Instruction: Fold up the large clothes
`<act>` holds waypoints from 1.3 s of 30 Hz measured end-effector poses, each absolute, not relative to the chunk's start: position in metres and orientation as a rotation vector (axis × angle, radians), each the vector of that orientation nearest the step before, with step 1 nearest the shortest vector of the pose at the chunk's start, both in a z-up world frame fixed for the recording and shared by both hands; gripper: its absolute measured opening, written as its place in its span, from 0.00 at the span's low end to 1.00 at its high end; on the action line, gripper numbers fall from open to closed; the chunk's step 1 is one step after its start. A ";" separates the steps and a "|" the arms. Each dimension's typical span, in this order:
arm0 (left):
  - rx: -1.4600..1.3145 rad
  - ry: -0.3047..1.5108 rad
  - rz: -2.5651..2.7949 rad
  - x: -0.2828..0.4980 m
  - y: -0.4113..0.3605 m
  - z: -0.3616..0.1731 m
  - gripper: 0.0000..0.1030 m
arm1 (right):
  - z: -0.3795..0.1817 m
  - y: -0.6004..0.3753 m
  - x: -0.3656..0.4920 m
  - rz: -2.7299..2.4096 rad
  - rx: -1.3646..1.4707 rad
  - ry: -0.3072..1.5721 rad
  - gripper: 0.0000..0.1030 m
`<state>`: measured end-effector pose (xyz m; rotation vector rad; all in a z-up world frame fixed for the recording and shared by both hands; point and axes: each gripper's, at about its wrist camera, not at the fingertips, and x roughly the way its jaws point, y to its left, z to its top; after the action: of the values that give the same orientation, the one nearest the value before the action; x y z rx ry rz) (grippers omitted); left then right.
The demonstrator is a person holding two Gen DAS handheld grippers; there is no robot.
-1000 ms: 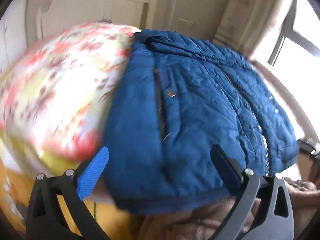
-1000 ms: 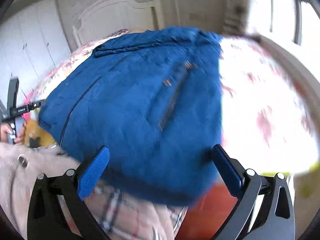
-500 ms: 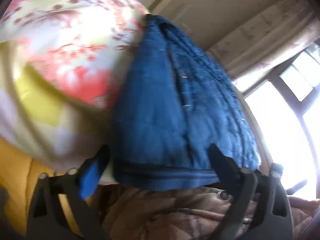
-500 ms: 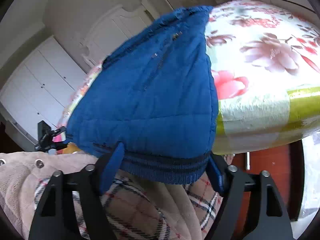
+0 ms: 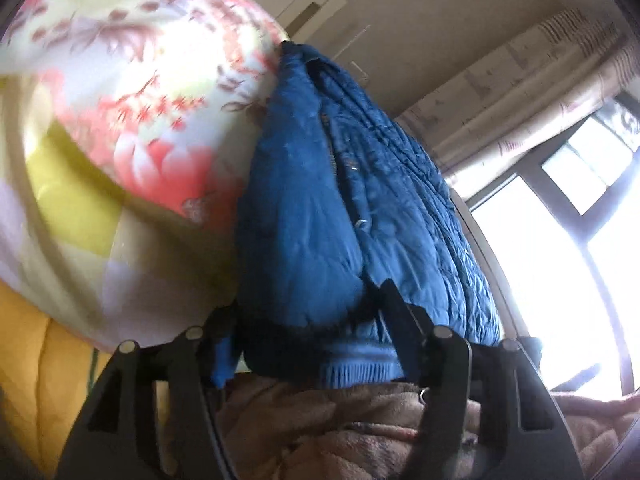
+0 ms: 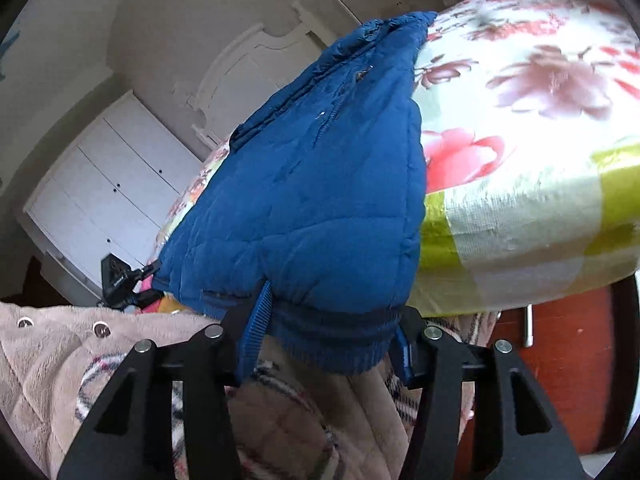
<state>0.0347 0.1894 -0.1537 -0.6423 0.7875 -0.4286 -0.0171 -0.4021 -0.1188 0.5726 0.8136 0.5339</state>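
Note:
A blue quilted jacket (image 5: 332, 208) lies on a floral bed cover, its ribbed hem hanging at the near bed edge. My left gripper (image 5: 308, 344) is closed on the hem's left corner, with bunched fabric between its fingers. In the right wrist view the same jacket (image 6: 320, 184) runs away toward the headboard. My right gripper (image 6: 328, 344) is closed on the hem's right corner, the ribbed band (image 6: 340, 356) squeezed between the blue pads.
The floral bed cover (image 5: 132, 112) (image 6: 532, 128) spreads on both sides of the jacket. The person's beige fleece garment (image 6: 60, 360) is right below both grippers. A white wardrobe (image 6: 108, 200) and headboard stand behind. A curtain and bright window (image 5: 580, 216) are at right.
Both grippers dropped to the jacket's hem at the bed edge and closed on it; one second ago they were open above the jacket.

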 end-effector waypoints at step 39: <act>-0.737 0.372 -0.629 0.085 0.208 0.041 0.28 | 0.135 -0.376 0.004 0.591 0.273 0.218 0.20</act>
<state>0.0850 0.2082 0.0407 -0.7369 0.3718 -0.6289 0.0038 -0.3755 0.1352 0.2735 0.2182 0.5915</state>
